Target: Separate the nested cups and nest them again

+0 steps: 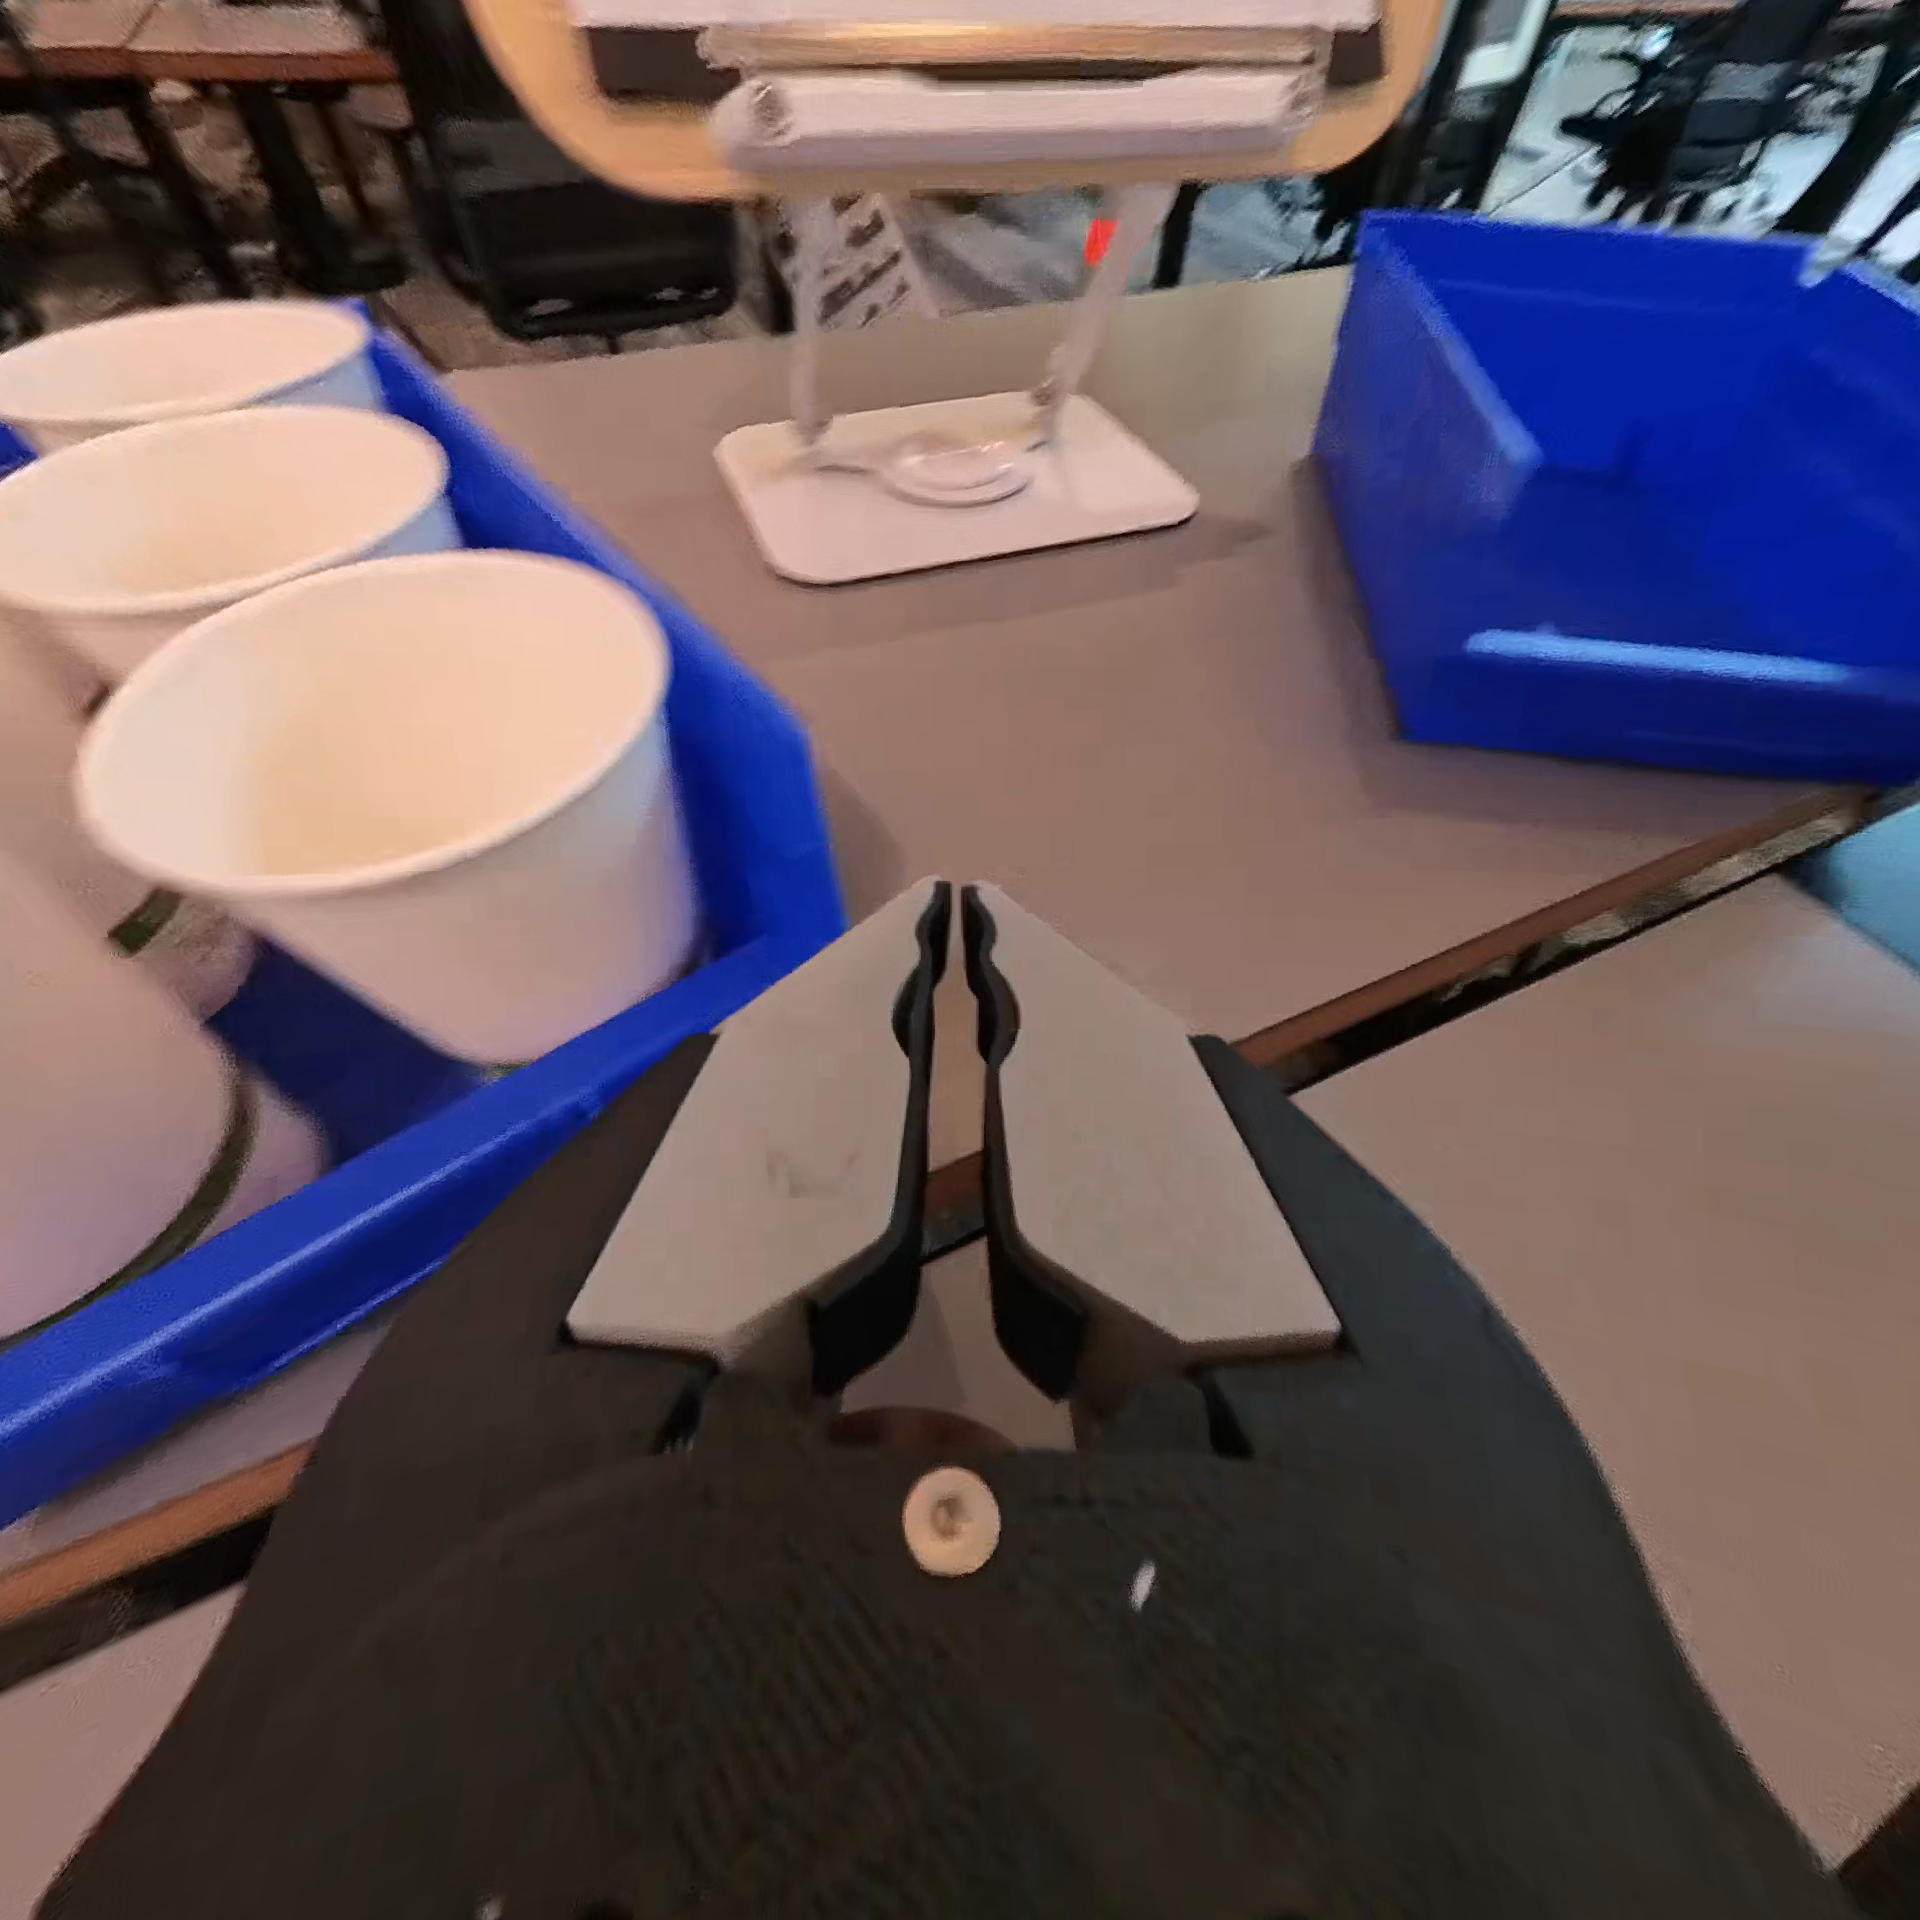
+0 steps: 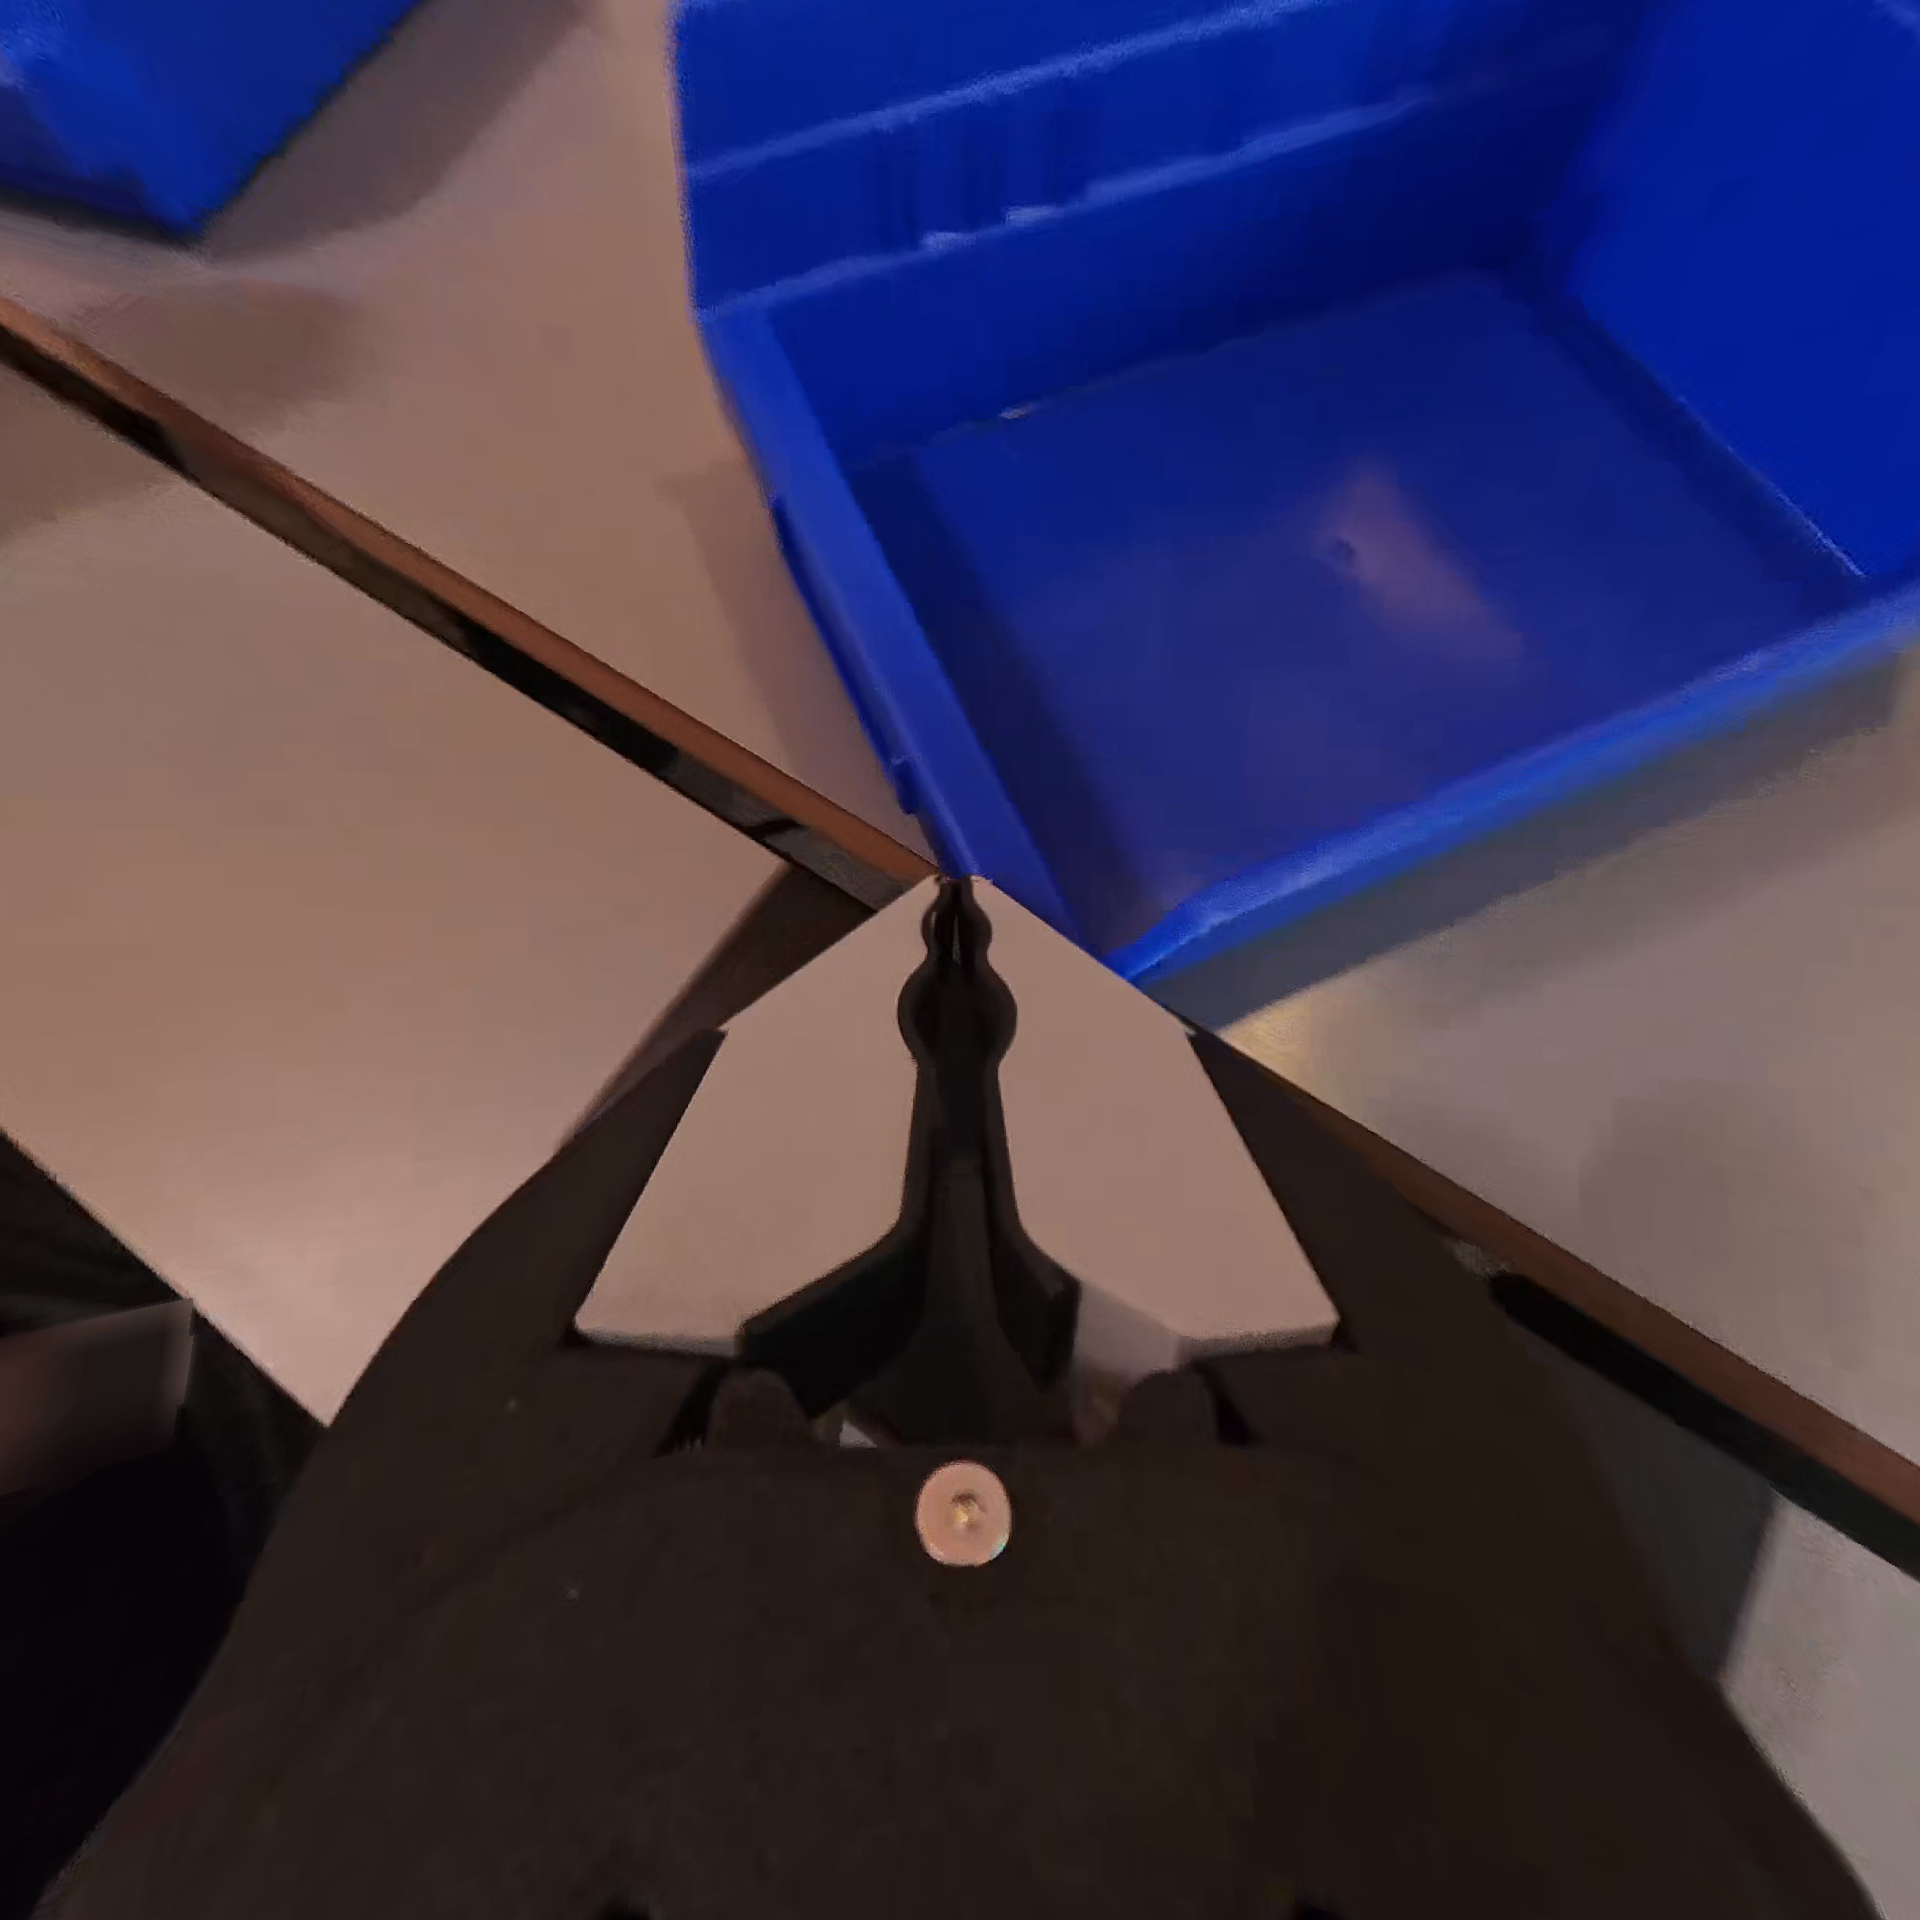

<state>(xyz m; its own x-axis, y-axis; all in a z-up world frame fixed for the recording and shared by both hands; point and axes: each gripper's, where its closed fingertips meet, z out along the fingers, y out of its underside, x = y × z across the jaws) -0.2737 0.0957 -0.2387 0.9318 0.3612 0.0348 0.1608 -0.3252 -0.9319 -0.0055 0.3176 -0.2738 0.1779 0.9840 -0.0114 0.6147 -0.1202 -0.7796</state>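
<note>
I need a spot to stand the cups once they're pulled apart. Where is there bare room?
Free: the floor of the right blue bin, and the grey tabletop between the two bins, in front of the white stand base. Crowded: the left blue bin, packed with white paper cups.

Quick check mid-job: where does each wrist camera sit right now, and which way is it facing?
Left wrist view: on the left gripper, looking level across the table at white cups in a blue bin; its fingers nearly closed, empty.
Right wrist view: on the right gripper, tilted down at an empty blue bin; fingers shut.
Shared: likely that same empty bin and the table seam.
</note>
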